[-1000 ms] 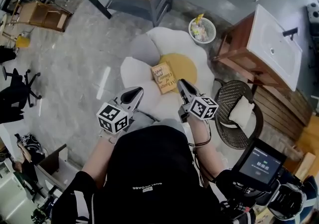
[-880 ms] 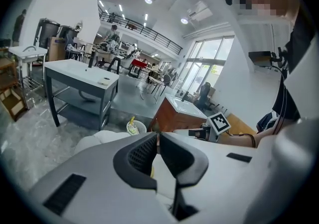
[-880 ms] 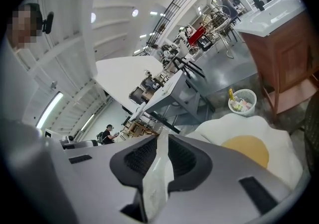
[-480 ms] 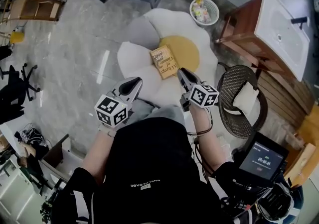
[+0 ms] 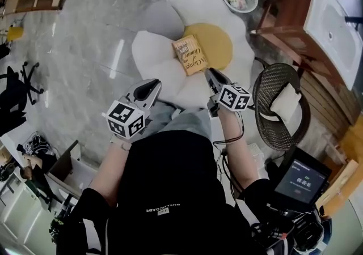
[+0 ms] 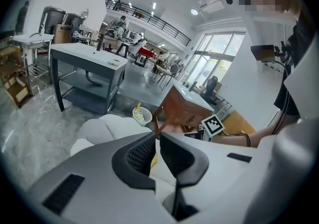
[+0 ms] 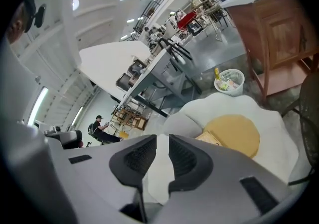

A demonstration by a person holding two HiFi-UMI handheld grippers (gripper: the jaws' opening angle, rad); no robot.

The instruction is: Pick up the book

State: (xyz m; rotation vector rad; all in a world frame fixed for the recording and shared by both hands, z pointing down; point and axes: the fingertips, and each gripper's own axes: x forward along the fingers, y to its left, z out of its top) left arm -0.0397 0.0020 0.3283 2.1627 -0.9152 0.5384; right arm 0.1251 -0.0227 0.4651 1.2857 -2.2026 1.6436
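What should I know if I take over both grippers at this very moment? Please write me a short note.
Left gripper: shut, empty, off to the left of the book and apart from it.
Right gripper: jaws slightly apart, empty, close to the book's near right corner, with no contact that I can see.
Book: lies flat on the flower-shaped cushion, partly on its yellow centre, partly on a white petal.
Done: neither gripper holds anything yet.
Left: close on the book and lift it.
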